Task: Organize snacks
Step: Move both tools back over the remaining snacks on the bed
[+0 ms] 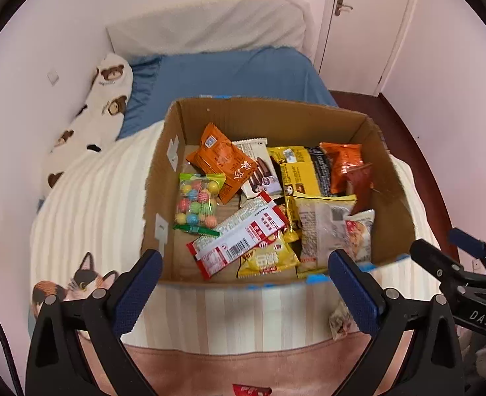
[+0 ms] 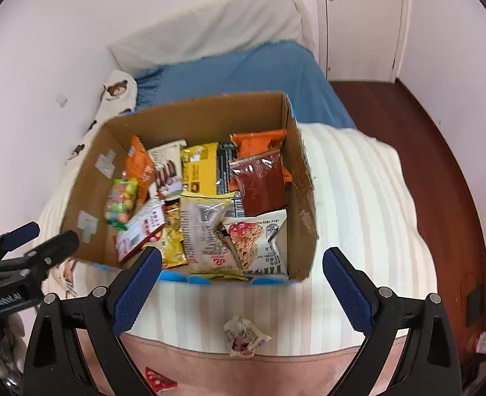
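**A small pink-walled bedroom with a bed along the wall**

Pale pink walls [image 1: 38, 26] close in the room. A bed [image 1: 236, 72] with a blue sheet stands against the left wall, a white pillow [image 1: 210, 29] at its far end. A cream striped blanket [image 2: 358, 198] covers the near part, with a pink band and a cat print. A bear-print cushion [image 1: 107, 99] lies by the wall. A white door [image 2: 362, 19] with a lever handle stands right; dark red wood floor [image 2: 441, 151] runs beside the bed.

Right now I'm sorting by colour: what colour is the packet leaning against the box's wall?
Dark red packet, clearest in right wrist view.
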`<state>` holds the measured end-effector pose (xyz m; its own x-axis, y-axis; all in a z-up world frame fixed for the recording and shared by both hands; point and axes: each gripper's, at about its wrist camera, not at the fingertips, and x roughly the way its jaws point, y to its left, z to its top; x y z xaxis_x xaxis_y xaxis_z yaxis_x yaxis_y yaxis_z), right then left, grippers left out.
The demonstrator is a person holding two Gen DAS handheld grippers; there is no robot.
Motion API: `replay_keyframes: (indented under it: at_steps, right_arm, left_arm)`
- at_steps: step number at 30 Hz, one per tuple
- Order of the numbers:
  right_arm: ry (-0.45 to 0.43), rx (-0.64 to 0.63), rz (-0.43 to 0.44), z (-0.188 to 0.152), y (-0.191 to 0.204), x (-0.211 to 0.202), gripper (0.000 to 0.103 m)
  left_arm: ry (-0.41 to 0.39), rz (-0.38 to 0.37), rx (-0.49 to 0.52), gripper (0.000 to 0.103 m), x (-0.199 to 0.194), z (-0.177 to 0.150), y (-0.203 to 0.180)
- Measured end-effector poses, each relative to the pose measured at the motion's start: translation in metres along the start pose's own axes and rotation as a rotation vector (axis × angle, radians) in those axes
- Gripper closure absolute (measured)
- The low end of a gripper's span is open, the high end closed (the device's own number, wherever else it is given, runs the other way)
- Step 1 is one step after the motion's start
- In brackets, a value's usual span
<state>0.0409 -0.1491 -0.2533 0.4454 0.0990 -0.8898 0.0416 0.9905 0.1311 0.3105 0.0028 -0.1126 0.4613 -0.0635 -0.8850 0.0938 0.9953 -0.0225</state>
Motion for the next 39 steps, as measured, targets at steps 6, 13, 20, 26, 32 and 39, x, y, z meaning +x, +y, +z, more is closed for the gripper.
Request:
replay_keyframes:
  at_steps: [6, 13, 20, 26, 32, 39]
  right_arm:
    - [-0.079, -0.039, 0.005, -0.019, 0.009, -0.048, 0.003]
    - [-0.14, -0.051, 0.021, -0.037, 0.013, -0.088, 0.003]
    - [-0.171, -0.04, 0.04, -0.051, 0.01, -0.109, 0.003]
    - [-0.094, -0.027, 0.102, -0.061, 0.0, -0.098, 0.003]
    - [0.113, -0.017, 0.154, -0.083, -0.016, -0.03, 0.003]
    - [0.331, -0.006, 0.174, -0.111, -0.028, 0.066, 0.003]
  left_arm:
    - [-0.074, 0.004, 0.005, 0.0, -0.044, -0.021, -0.009]
    - [-0.129, 0.007, -0.003, 0.0, -0.08, -0.04, -0.015]
    - [-0.155, 0.02, -0.02, 0.0, -0.097, -0.056, -0.02]
    - [-0.124, 0.05, -0.074, 0.0, -0.086, -0.073, -0.018]
    - [0.038, 0.122, -0.197, 0.0, -0.033, -0.114, 0.011]
    - [0.25, 0.139, -0.352, 0.0, 0.025, -0.177, 0.042]
